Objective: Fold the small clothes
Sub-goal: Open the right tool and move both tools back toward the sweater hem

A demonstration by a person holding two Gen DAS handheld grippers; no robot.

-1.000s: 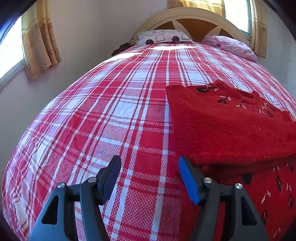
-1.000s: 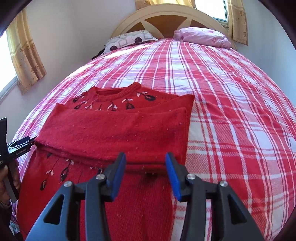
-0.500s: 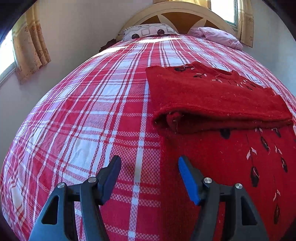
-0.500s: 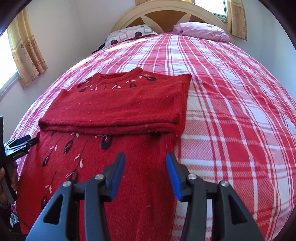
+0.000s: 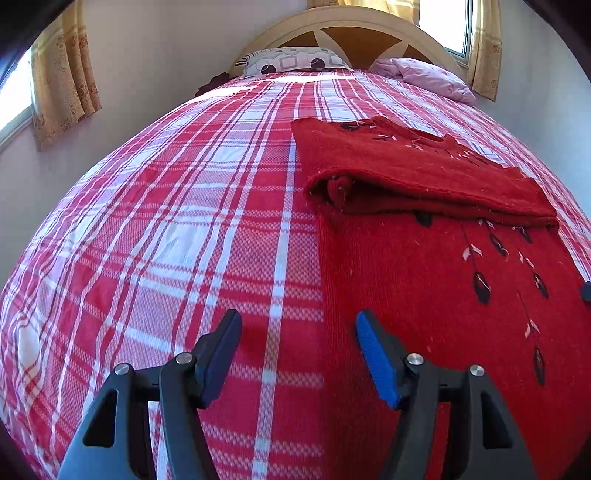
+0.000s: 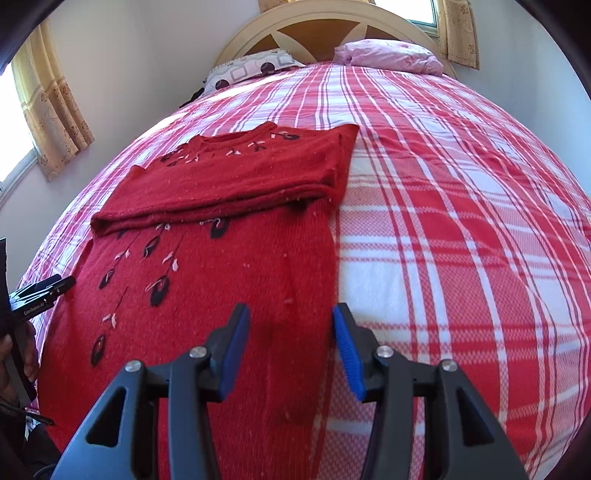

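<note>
Both claws wide, holding nothing: left claw (image 5: 297, 354), right claw (image 6: 290, 345). Better to pinch sweater (image 6: 229, 295) hem corners together, then lift evenly over fold.

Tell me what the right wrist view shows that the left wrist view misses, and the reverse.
Only the right wrist view: the left gripper from the side, with part of the hand that holds it, at the sweater's left edge, and the bedspread on the sweater's right.

Only the left wrist view: the wide plaid stretch left of the sweater, and the open rolled end of the folded sleeves.

Both: the red sweater with its sleeves folded across the chest, the plaid bedspread, two pillows, the headboard, and each camera's own fingers apart with nothing gripped.
</note>
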